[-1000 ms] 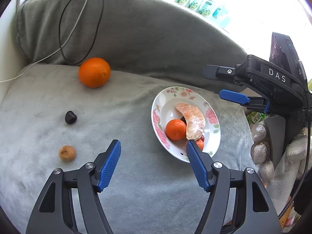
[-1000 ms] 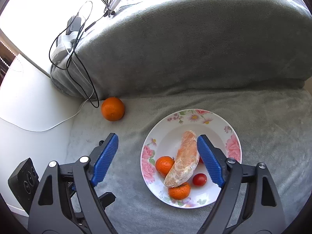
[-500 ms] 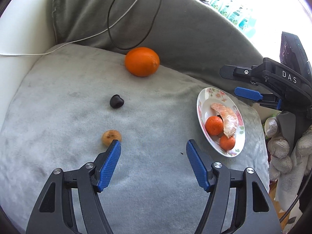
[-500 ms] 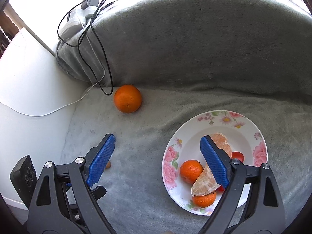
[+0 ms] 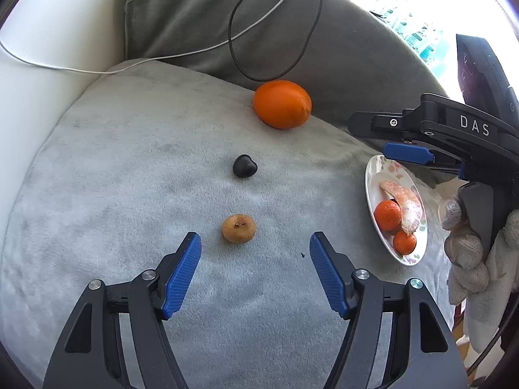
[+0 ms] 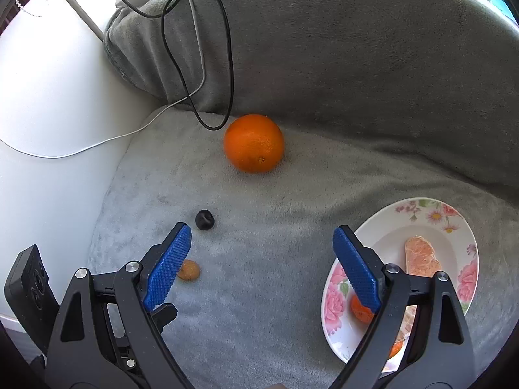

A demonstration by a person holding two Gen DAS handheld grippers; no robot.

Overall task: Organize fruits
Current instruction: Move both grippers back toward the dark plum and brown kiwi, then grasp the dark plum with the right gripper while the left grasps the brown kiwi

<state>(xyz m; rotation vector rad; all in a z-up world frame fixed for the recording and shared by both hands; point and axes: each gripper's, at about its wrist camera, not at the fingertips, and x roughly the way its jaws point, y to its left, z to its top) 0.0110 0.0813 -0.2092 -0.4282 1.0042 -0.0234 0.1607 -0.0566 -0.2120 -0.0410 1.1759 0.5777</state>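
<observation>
On the grey cushion lie a big orange (image 5: 282, 103) (image 6: 253, 143), a small dark fruit (image 5: 245, 166) (image 6: 204, 219) and a small brown fruit (image 5: 238, 228) (image 6: 189, 269). A flowered plate (image 5: 370, 175) (image 6: 331, 304) at the right holds a peeled citrus piece (image 5: 404, 202) (image 6: 420, 256) and small mandarins (image 5: 387, 215). My left gripper (image 5: 255, 253) stands open just short of the brown fruit, nothing between its fingers. My right gripper (image 6: 262, 243) is open and empty above the cushion between the dark fruit and the plate; in the left wrist view it shows above the plate (image 5: 407, 154).
A grey backrest cushion (image 6: 356, 64) rises behind the fruit. Black and white cables (image 6: 201, 64) hang over it toward the orange. A white surface (image 6: 48, 113) borders the cushion on the left. A gloved hand (image 5: 470, 253) holds the right gripper.
Both grippers have swung left, away from the plate. The brown and dark fruits now lie ahead of the left gripper; the plate has slid to the right edge in both views.
</observation>
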